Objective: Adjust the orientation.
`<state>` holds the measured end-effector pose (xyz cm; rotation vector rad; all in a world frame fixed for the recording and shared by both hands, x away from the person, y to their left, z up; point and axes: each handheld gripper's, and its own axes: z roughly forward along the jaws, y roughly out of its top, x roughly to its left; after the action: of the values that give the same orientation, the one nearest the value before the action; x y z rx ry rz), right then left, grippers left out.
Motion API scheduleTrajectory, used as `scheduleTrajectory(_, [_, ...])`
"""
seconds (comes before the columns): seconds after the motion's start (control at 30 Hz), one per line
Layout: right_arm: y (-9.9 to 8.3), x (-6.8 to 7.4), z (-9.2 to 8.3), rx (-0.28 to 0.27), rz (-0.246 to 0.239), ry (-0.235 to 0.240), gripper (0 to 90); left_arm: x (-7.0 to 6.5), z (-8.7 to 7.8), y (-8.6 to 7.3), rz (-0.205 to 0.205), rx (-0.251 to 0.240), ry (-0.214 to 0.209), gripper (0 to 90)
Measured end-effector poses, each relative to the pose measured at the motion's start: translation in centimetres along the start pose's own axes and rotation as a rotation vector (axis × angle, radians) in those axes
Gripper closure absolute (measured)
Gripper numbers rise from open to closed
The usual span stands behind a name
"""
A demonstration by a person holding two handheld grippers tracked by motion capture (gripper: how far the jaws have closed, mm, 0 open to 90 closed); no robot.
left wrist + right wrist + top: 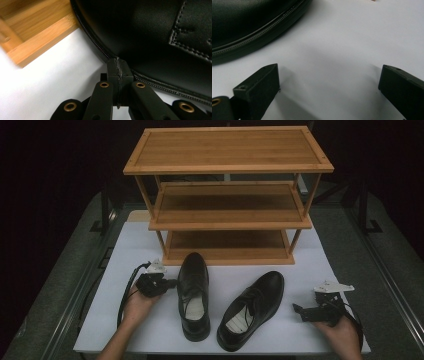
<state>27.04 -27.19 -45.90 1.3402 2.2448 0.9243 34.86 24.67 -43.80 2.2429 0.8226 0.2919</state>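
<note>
High view: two black dress shoes lie on the white table (150,330) in front of the wooden three-tier shoe rack (227,195); the left shoe (194,295) points toe-first at the rack, the right shoe (251,309) is angled, toe up and to the right. The left gripper (167,283) sits against the left shoe's side, probably to nudge it straight (no grasp, just a push by the look of it). The right gripper (300,312) rests on the table apart from the right shoe, apparently waiting. Left gripper view: jaws pressed together with nothing between, tips touching the shoe's welt, rack corner at upper left. Right gripper view: jaws spread wide over bare table, right shoe's sole edge at upper left, not between them.
</note>
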Motion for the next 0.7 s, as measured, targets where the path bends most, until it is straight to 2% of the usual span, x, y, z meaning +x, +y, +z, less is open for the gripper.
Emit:
scheduleTrajectory(0.17, [0.0, 0.0, 0.0, 0.000, 0.000, 0.000, 2.8, -0.4, 0.6, 0.6, 0.004, -0.009, -0.010, 90.0])
scheduleTrajectory(0.43, [0.0, 0.0, 0.0, 0.000, 0.000, 0.000, 2.7, -0.7, 0.7, 0.7, 0.010, -0.011, -0.020, 90.0])
scheduleTrajectory(0.63, [0.0, 0.0, 0.0, 0.000, 0.000, 0.000, 2.8, -1.5, 0.7, 1.1, 0.033, -0.014, -0.035, 90.0])
scheduleTrajectory(0.7, [0.0, 0.0, 0.0, 0.000, 0.002, 0.000, 2.7, -1.6, 0.5, 1.0, 0.029, -0.014, -0.043, 90.0])
